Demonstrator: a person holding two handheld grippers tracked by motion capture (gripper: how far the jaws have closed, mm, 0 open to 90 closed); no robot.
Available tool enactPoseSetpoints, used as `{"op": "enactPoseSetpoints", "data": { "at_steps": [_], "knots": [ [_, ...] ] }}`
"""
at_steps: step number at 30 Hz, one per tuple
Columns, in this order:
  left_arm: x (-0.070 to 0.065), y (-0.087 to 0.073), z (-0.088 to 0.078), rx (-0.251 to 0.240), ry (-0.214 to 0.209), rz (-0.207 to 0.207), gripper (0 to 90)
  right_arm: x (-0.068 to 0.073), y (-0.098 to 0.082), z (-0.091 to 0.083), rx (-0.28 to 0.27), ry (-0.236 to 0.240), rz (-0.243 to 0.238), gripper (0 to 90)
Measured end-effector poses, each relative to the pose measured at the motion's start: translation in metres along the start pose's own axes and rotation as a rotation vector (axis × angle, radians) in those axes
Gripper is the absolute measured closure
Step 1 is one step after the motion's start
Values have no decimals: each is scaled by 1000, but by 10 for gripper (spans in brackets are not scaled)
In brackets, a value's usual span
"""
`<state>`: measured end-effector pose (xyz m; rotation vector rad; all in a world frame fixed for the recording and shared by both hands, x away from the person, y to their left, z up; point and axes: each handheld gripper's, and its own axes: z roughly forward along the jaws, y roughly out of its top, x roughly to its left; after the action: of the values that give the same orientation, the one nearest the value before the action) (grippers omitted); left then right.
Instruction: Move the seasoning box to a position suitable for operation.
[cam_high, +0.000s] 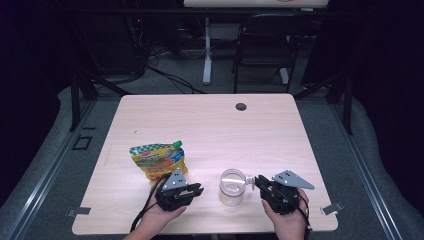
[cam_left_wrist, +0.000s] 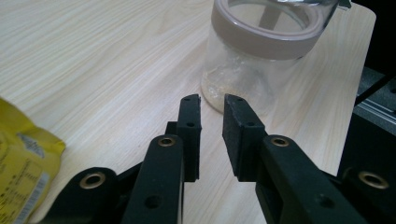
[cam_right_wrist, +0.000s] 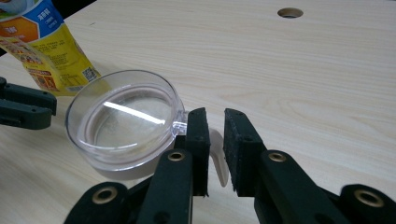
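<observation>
A clear jar (cam_high: 232, 187) with a taupe band and a clear lid stands near the table's front edge. My right gripper (cam_high: 256, 182) meets it from the right. In the right gripper view the jaws (cam_right_wrist: 215, 122) are closed to a narrow gap on the lid's clear tab (cam_right_wrist: 218, 156), beside the lid (cam_right_wrist: 123, 119). My left gripper (cam_high: 195, 190) lies left of the jar, apart from it. Its jaws (cam_left_wrist: 212, 100) are slightly open and hold nothing, and they point at the jar (cam_left_wrist: 254, 60). A yellow pouch (cam_high: 159, 160) with a green cap lies flat behind the left gripper.
The light wooden table (cam_high: 210, 125) has a cable hole (cam_high: 241, 106) at the back centre. Its front edge runs just below both hands. A black chair (cam_high: 265, 45) and a white desk leg (cam_high: 207, 50) stand on the floor beyond the table.
</observation>
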<state>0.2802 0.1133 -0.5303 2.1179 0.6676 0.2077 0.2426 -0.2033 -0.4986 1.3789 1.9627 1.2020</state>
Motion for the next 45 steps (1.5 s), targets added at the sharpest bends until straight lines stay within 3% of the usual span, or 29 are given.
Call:
{"op": "enactPoseSetpoints", "data": {
  "at_steps": [13, 25, 28, 34, 45],
  "knots": [
    [-10, 15, 16, 8, -19, 0, 898, 0, 9, 14, 11, 21, -4, 808],
    [-11, 17, 18, 13, -33, -2, 900, 0, 10, 15, 8, 28, -3, 820],
    [-15, 18, 19, 2, -40, 5, 900, -1, 8, 16, 26, 3, -15, 836],
    [-19, 21, 21, 13, -50, 21, 900, -3, 9, 14, 0, 31, 14, 811],
    [-22, 23, 26, 18, -67, 24, 900, 0, 8, 17, 8, 45, -6, 816]
  ]
}}
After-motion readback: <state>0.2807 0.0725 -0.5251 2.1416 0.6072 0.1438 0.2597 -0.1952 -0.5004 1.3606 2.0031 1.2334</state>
